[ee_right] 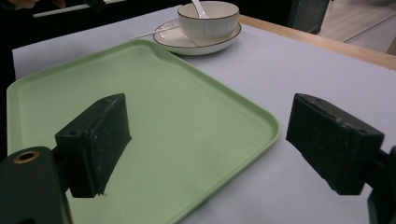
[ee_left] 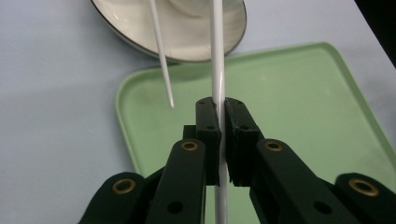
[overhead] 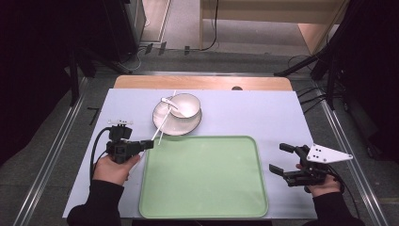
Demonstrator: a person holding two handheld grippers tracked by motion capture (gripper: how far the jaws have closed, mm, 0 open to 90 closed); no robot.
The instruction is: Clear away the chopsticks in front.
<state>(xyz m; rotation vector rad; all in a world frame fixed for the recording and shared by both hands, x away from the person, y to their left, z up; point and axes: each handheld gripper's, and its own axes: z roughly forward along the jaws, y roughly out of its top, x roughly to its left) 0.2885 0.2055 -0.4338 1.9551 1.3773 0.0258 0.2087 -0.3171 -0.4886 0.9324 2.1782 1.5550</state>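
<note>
Left gripper view: my left gripper (ee_left: 219, 133) clamps one thin white chopstick (ee_left: 217, 70); its twin (ee_left: 160, 51) rests on the plate upper-centre, pale green tray (ee_left: 303, 107) empty, my right gripper (ee_right: 210, 140) open.

Black sleeves; each black claw (overhead: 149, 144) has brass rivets (cable trailing behind).

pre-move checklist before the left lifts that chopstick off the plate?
1. Left gripper shut on one chopstick: ok.
2. Second chopstick outside the jaws, lying beside the first: ok, but close.
3. Far ends of both chopsticks rest on the plate by the bowl; whether they touch the bowl: cannot tell.
4. Spoon sits in the bowl, apart from the held stick: ok.
5. Green tray bare for a set-down: ok.
6. Right gripper open, beside the tray's right edge, out of the path: ok.
</note>
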